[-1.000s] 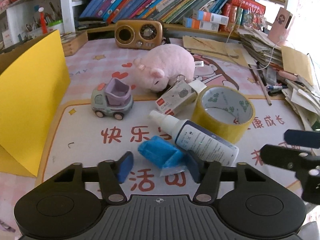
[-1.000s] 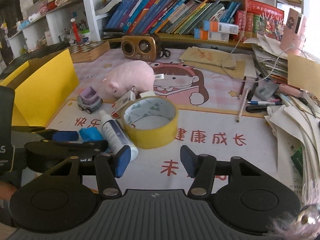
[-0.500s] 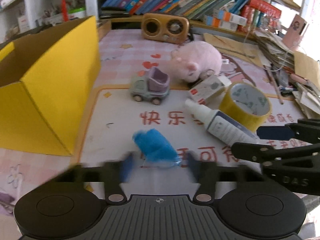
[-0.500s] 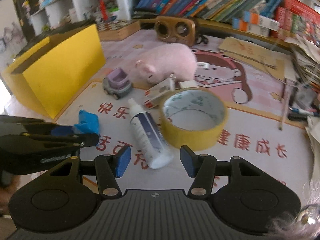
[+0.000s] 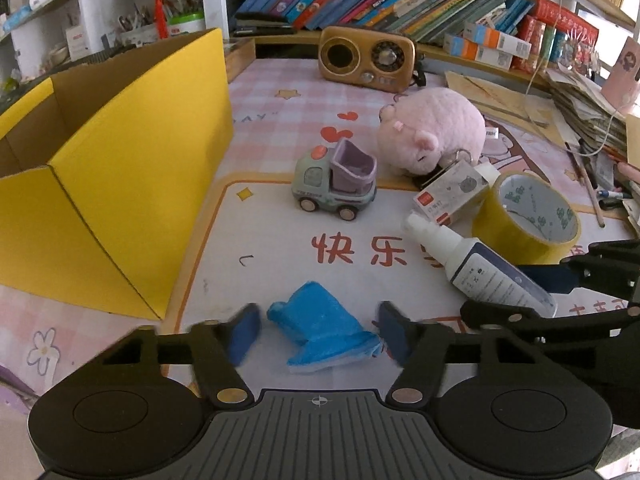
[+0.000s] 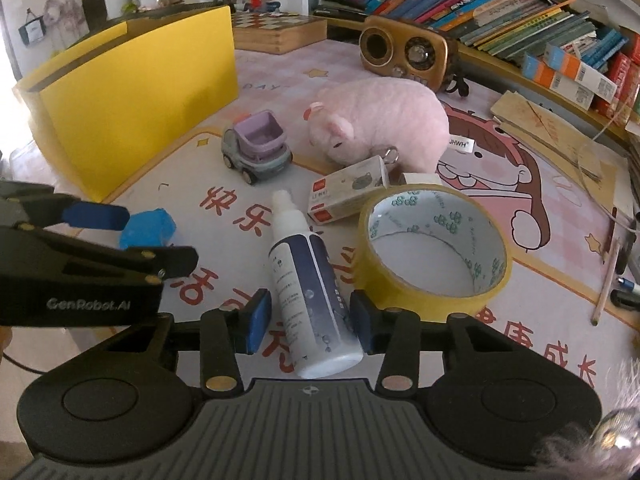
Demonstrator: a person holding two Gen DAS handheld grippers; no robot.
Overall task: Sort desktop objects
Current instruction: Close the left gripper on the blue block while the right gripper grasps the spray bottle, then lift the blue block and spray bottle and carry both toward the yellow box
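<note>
Yellow box [image 5: 132, 184] sits far left, open top, likely the drop target. Left gripper [image 5: 318, 330] straddles the blue packet [image 5: 320, 336] on the mat, jaws just closing, a gap on the left side; right pad contact hard to tell. Centre before squeezing. Right gripper [image 6: 308, 316] brackets the spray bottle [image 6: 306, 280], jaws just closing, not yet pinching. Grip mid-body, lift clear of the tape roll [image 6: 432, 248] beside it.
</note>
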